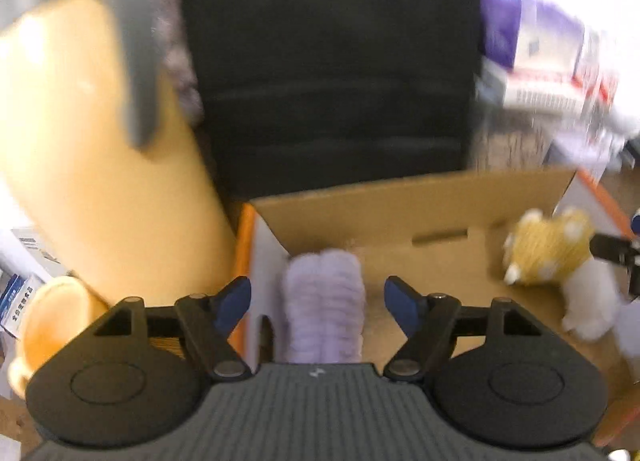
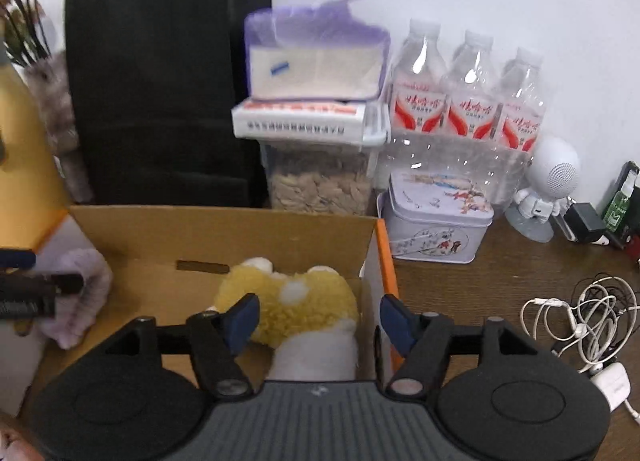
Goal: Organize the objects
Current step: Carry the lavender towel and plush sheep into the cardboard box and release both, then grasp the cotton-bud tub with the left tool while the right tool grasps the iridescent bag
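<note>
Our left gripper (image 1: 318, 301) stands released above the lilac plush (image 1: 324, 309) in the cardboard box (image 1: 400, 197). We hold our right gripper (image 2: 318, 319) unclenched over the yellow plush (image 2: 292, 309), also lying in the box.

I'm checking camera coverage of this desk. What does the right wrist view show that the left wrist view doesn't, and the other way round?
Only the right wrist view shows the decorated tin, the small white robot figure and the tangled white cables. Only the left wrist view shows the orange mug and the tall yellow shape beside it. Both show the cardboard box, the purple fuzzy item, the yellow and white plush toy inside it, and the black bag behind.
</note>
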{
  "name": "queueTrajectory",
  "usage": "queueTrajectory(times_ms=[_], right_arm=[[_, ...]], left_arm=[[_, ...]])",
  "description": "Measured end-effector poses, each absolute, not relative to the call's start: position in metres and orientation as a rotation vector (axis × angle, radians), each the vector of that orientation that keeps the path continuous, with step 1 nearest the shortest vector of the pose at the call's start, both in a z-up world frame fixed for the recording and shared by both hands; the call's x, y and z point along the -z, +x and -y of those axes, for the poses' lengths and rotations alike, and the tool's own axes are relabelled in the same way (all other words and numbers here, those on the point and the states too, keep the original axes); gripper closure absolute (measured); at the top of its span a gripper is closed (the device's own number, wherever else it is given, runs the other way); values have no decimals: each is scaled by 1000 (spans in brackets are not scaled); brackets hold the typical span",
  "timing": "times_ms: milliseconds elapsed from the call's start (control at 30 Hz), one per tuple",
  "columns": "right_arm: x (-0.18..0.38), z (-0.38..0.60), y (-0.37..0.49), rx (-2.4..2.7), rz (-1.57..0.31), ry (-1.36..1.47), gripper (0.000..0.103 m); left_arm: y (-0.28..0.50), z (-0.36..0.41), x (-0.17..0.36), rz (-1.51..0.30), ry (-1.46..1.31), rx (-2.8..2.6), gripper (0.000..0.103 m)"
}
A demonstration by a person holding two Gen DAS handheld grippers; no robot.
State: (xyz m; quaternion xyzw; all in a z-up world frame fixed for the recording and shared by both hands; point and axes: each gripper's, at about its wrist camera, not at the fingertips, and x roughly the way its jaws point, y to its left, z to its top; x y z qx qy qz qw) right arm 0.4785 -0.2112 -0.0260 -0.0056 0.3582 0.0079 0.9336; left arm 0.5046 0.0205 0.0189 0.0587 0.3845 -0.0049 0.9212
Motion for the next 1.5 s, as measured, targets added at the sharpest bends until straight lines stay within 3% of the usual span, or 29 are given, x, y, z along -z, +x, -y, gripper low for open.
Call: queueTrajectory(times_ms=[167, 233, 267, 533, 767, 1033, 1300, 1467, 1500], right_arm=[[-10, 219, 429, -7, -613, -47, 26], [-21, 227, 395, -29, -572, -24, 22], [-25, 231, 373, -45, -549, -17, 21], [-26, 238, 183, -132, -432, 9, 4], [16, 215, 49, -189, -483, 47, 2], [26, 206, 5, -182, -499, 32, 2], [43, 215, 23, -92, -528, 29, 3], [54, 222, 59, -82, -571, 38, 11], [56, 223, 66, -79, -582, 31, 17]], left_arm=[[446, -28, -68, -684, 121, -18, 18], [400, -27, -80, -608, 141, 1, 4], [377, -23, -84, -570, 144, 31, 1], [171, -14, -57, -486, 9, 255, 0], [68, -21, -14, -579, -82, 213, 0], [56, -36, -11, -559, -62, 98, 0], [79, -32, 7, -593, -63, 76, 0], [130, -25, 12, -567, 9, 65, 0], [143, -22, 12, -567, 32, 59, 0]])
